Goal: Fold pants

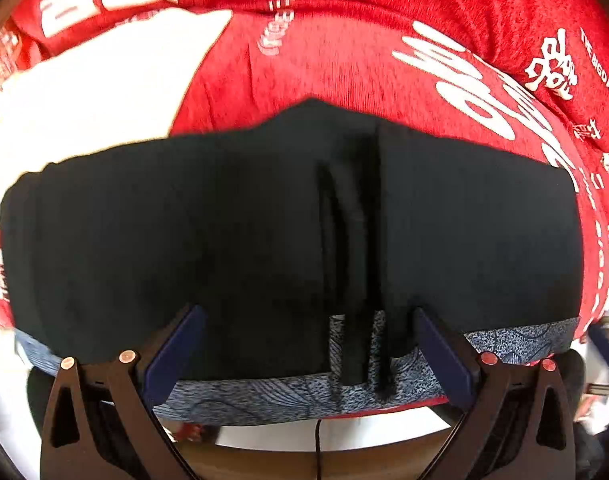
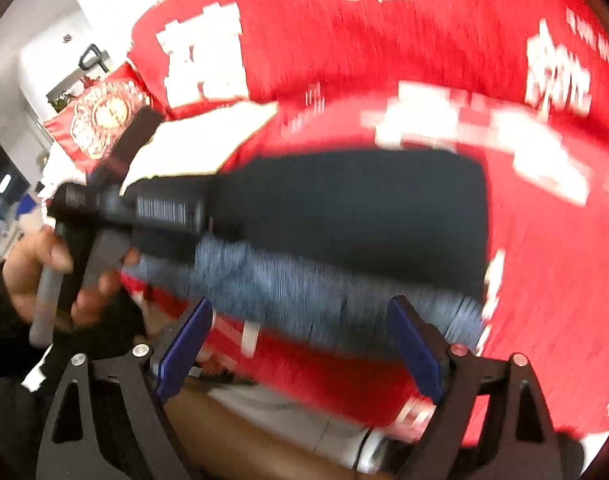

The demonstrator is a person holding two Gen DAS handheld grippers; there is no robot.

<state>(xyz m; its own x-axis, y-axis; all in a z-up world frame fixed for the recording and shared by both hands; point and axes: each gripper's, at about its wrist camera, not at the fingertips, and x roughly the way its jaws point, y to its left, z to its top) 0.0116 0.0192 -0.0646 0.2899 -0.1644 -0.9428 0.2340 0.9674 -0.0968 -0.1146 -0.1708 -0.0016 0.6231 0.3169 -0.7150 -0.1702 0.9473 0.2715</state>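
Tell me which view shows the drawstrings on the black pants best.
The left wrist view: it shows the drawstrings sharply, hanging over the patterned waistband of the black pants. The right wrist view is motion-blurred; no drawstrings can be made out there.

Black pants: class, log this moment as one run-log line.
black pants folded flat on red blanket | left gripper open at waistband | right gripper open

Pants (image 1: 264, 220) lie on the cloth (image 1: 344, 60), before both tools.
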